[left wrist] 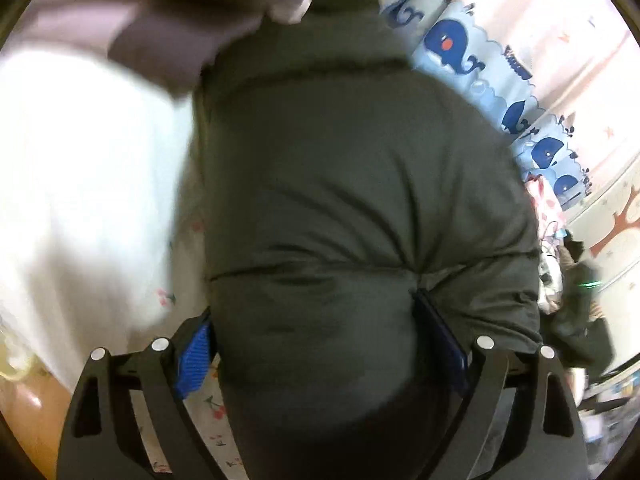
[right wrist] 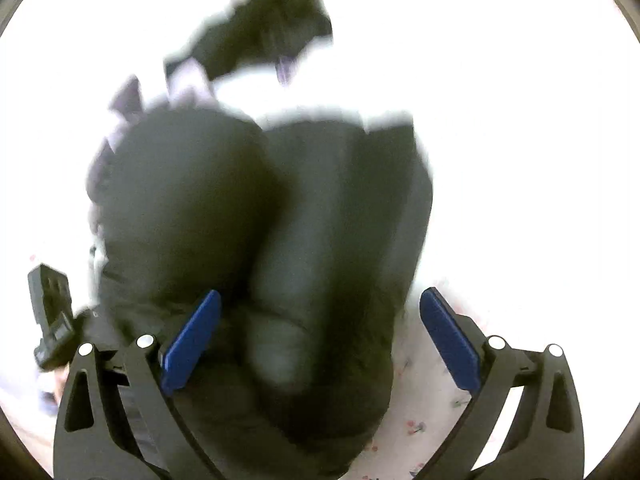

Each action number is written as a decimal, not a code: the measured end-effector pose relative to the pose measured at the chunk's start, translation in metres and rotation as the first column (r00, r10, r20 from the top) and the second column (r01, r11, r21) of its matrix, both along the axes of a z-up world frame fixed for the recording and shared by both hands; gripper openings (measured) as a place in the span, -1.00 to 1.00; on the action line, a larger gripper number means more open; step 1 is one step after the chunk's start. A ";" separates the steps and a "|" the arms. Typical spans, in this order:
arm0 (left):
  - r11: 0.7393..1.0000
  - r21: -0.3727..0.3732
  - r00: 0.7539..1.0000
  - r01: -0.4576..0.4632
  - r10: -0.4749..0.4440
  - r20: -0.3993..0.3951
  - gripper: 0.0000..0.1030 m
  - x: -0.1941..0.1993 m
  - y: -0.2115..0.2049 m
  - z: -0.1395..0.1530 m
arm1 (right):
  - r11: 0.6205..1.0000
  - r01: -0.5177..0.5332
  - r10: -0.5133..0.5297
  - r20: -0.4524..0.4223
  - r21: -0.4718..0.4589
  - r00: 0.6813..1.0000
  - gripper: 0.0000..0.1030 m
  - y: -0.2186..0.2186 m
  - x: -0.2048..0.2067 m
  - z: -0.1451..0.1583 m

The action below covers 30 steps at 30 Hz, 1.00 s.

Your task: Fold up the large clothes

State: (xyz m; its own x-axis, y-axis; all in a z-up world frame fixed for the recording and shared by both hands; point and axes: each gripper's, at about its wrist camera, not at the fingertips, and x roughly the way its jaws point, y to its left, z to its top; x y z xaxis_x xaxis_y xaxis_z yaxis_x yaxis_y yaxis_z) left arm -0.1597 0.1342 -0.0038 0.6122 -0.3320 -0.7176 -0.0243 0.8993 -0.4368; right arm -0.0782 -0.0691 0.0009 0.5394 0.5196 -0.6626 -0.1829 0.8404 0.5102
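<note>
Dark olive padded puffer jacket (left wrist: 352,184) bunched on white cherry-print bedsheet (left wrist: 212,408). My left gripper (left wrist: 320,344) pinches a fat fold; my right gripper (right wrist: 316,336) straddles it, fingers spread. Folding looks midway, unfinished.

The padded jacket (left wrist: 360,184) lies on the bedsheet (left wrist: 208,412), between the left gripper's fingers (left wrist: 194,356); a curtain (left wrist: 500,80) hangs behind it.
</note>
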 end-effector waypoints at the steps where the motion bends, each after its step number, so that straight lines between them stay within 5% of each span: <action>1: 1.000 0.009 0.999 -0.009 0.009 0.031 0.70 -0.003 -0.002 0.010 | 1.000 0.011 -0.012 0.140 0.009 0.990 0.86 0.003 -0.009 0.034; 3: 0.999 0.012 0.997 -0.033 0.032 0.076 0.70 -0.008 -0.003 0.024 | 1.000 -0.014 0.010 0.308 0.010 0.951 0.86 0.028 -0.017 0.077; 5: 0.997 0.050 0.993 -0.057 0.051 0.106 0.70 -0.009 -0.001 0.029 | 0.992 -0.123 0.114 0.360 0.001 0.926 0.86 0.049 -0.009 0.095; 7: 0.996 0.071 0.994 -0.053 0.046 0.098 0.72 -0.002 0.008 0.024 | 0.984 -0.167 0.176 0.268 -0.055 0.947 0.86 0.086 0.016 0.085; 9: 0.998 0.050 0.999 -0.031 0.030 0.026 0.82 0.007 0.009 0.007 | 0.986 -0.108 0.120 0.087 -0.131 0.989 0.87 0.107 0.055 0.028; 11: 0.999 -0.045 1.000 -0.011 0.011 -0.011 0.86 0.015 0.003 -0.003 | 0.996 -0.077 0.078 0.008 -0.033 0.997 0.87 0.094 0.069 -0.018; 13: 1.000 -0.016 1.000 0.003 -0.003 -0.025 0.86 0.011 0.000 -0.004 | 0.999 -0.050 0.050 -0.037 -0.004 0.998 0.87 0.095 0.057 -0.033; 16: 0.988 0.153 0.999 -0.029 0.023 0.041 0.86 -0.006 -0.011 0.013 | 0.996 -0.069 0.072 0.053 -0.054 0.996 0.86 0.083 0.022 -0.003; 20: 0.918 0.370 0.984 -0.140 0.089 0.151 0.86 -0.042 -0.034 0.038 | 0.989 -0.020 0.044 0.167 -0.144 0.985 0.86 0.079 -0.056 0.038; 30: 0.866 0.469 0.983 -0.173 0.120 0.140 0.86 -0.120 -0.084 0.062 | 0.928 0.005 0.032 0.094 -0.373 0.995 0.86 0.097 -0.167 0.042</action>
